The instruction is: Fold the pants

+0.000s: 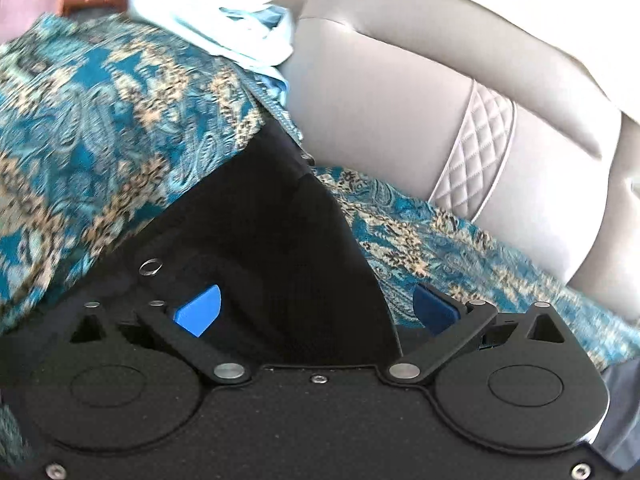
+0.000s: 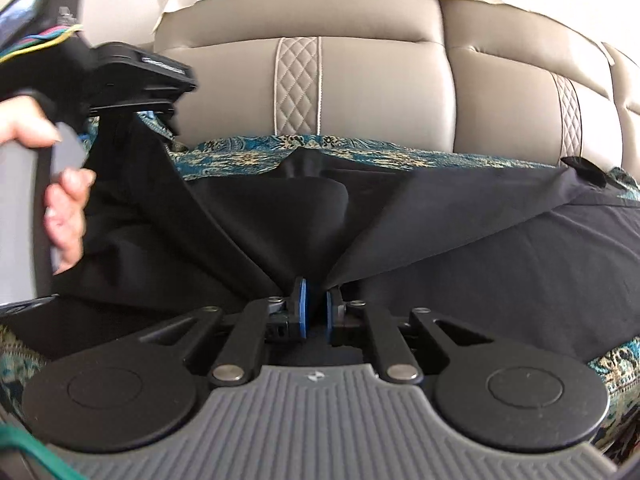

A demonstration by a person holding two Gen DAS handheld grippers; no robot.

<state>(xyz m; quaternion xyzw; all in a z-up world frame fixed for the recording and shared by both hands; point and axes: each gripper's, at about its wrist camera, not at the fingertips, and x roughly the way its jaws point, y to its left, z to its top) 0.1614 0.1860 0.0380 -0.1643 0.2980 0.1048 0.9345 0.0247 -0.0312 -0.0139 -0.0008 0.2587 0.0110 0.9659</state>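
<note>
Nearest to us in the right wrist view, our right gripper (image 2: 314, 312) has its blue pads almost together, with a bunched fold of the black fabric pants (image 2: 440, 240) pinched between them; the fabric fans out tautly from that point.

Going from left to right in that view, we see a bare hand (image 2: 60, 200) on a grey handle, and above it our left gripper (image 2: 160, 80), from under which a black fold of the pants hangs down. Whether that fold is pinched there, we cannot tell from this side. The pants spread across a teal and gold paisley cover (image 2: 248, 148), which lies against a beige leather sofa back (image 2: 380, 88) with quilted diamond strips.

In the left wrist view, the left gripper's blue pads (image 1: 200, 310) stand wide apart. Black fabric lies over and between the fingers, though neither pad visibly presses on it. To the left lies the paisley cover, with crumpled pale blue cloth (image 1: 224, 28) at the top. To the right rises the sofa back.
</note>
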